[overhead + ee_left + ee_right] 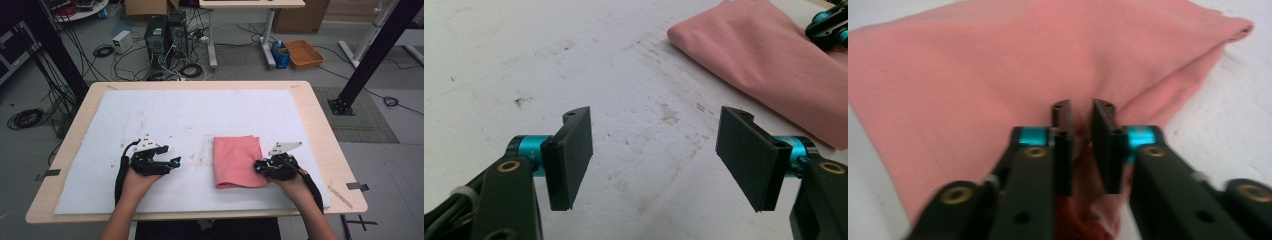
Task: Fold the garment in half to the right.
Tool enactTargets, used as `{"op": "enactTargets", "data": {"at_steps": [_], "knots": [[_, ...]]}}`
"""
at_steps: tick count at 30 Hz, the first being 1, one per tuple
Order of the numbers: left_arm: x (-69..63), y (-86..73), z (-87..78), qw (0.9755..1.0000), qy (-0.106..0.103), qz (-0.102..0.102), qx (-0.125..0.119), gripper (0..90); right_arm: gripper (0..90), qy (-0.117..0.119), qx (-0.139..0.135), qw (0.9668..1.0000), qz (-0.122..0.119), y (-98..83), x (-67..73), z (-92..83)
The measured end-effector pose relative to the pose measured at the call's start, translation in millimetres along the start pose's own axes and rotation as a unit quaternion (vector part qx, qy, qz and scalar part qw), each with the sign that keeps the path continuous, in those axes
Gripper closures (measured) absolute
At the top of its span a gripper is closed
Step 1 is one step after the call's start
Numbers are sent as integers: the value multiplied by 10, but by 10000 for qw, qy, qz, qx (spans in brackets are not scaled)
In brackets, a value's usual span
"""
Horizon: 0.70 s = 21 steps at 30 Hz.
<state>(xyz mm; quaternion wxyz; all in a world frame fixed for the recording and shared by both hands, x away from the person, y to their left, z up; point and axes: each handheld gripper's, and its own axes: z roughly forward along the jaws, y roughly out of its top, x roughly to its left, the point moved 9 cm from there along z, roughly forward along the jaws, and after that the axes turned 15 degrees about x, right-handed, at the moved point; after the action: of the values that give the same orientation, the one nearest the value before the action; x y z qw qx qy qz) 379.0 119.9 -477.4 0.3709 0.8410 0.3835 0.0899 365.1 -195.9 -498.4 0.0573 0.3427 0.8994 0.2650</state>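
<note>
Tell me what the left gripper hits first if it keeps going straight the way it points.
Probably bare white table cover first. The left gripper, jaws open and empty, aims at it; the folded pink cloth lies off to one side, though depth is unclear.

We are in a lab or robotics workroom: computer towers (165, 32) stand on the grey floor amid tangled cables (125, 57), black frame posts (372, 55) flank the table (310, 100), and cardboard boxes (147, 7) sit behind.

White sheet (165, 120) and pink cloth (235, 160) cover wooden table (320, 130).
</note>
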Motion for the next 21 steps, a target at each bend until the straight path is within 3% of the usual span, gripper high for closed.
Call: {"op": "enactTargets", "data": {"at_steps": [5, 7, 10, 13, 16, 17, 18, 21], "knots": [[-33, -29, 91, 9998, -4, 94, 157, 310, 878, -156, -248, 9996, -51, 81, -69, -146], [-66, -20, 115, 9998, -37, 118, 152, 311, 879, -356, -263, 9990, -78, 78, -135, -220], [-104, -9, 118, 9998, -70, 148, 136, 310, 879, -467, -303, 9984, -1, 37, -256, -303], [-107, -18, 122, 9997, -76, 166, 171, 310, 874, -327, -189, 9992, 115, -73, -284, -193], [-103, -19, 121, 9997, -78, 165, 167, 310, 800, -248, -208, 9994, 117, -105, -282, -92], [-98, -16, 116, 9997, -64, 159, 149, 311, 742, -264, -280, 9992, 103, -78, -289, -113], [-97, -18, 110, 9998, -75, 147, 150, 311, 732, -298, -348, 9988, 154, -49, -290, -161], [-74, -20, 98, 9998, -52, 129, 136, 311, 662, -365, -729, 9967, 14, 76, -236, -331]]}}
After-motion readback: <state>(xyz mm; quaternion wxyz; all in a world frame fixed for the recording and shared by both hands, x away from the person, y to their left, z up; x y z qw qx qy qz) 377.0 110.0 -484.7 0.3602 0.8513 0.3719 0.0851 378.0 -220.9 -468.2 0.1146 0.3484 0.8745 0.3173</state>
